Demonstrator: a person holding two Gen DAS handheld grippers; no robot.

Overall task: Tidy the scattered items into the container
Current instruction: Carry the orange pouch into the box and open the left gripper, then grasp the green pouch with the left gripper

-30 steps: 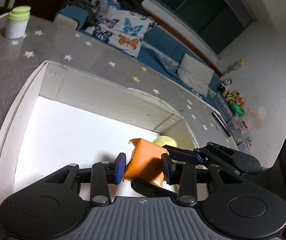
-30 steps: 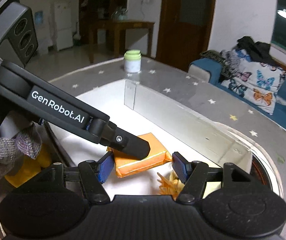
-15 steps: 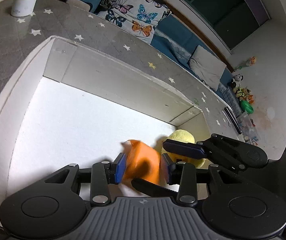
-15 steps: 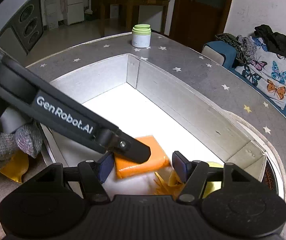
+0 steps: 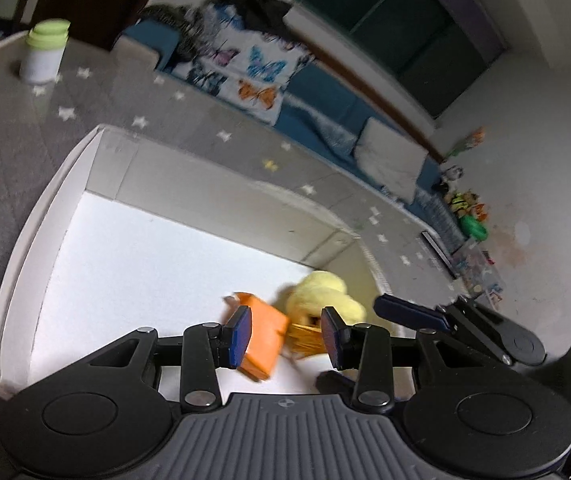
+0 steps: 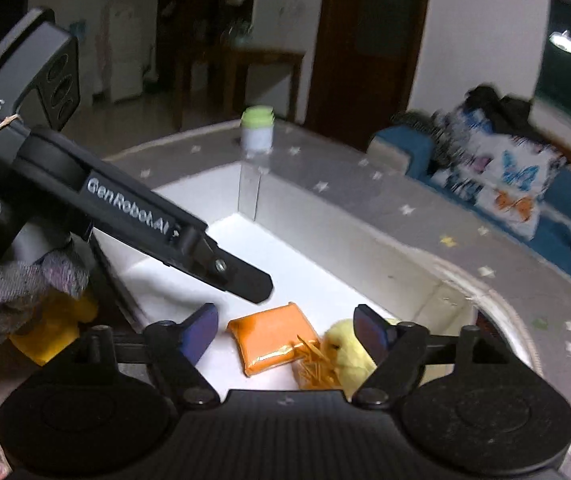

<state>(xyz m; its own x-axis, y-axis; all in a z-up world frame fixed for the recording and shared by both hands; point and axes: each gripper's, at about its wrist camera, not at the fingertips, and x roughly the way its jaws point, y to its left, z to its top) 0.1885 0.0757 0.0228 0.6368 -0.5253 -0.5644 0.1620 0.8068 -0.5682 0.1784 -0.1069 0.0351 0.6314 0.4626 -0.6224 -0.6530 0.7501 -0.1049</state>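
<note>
Left gripper [image 5: 285, 334]: fingers spread apart, nothing between the pads in contact. The orange packet [image 5: 263, 338] lies on the white floor of the container [image 5: 65, 184], just beside the left pad; right-wrist view shows it flat and free of that gripper [image 6: 259, 282], whose fingertip hangs above and to the far side of it.

Right gripper [image 6: 287, 334]: fingers wide apart, holding nothing. Orange packet [image 6: 271, 338] and yellow plush chick [image 6: 347, 354] sit between the two pads in this view, on the container floor below them. A bundle of thin orange strips [image 6: 313, 368] lies between packet and chick, touching both.

Left-wrist view: chick [image 5: 321, 294] sits near the container's corner, beside the packet; strips [image 5: 303, 336] in front of it.

Container [image 6: 325, 216]: white open box on a grey star-patterned bench [image 5: 1, 128].

A white jar with green lid [image 6: 258, 130] stands on the bench beyond the container's far corner, well apart from the items.

A yellow object [image 6: 51, 330] sits outside the container wall, under the gloved hand [image 6: 13, 280] holding the left gripper. Identity unclear.
</note>
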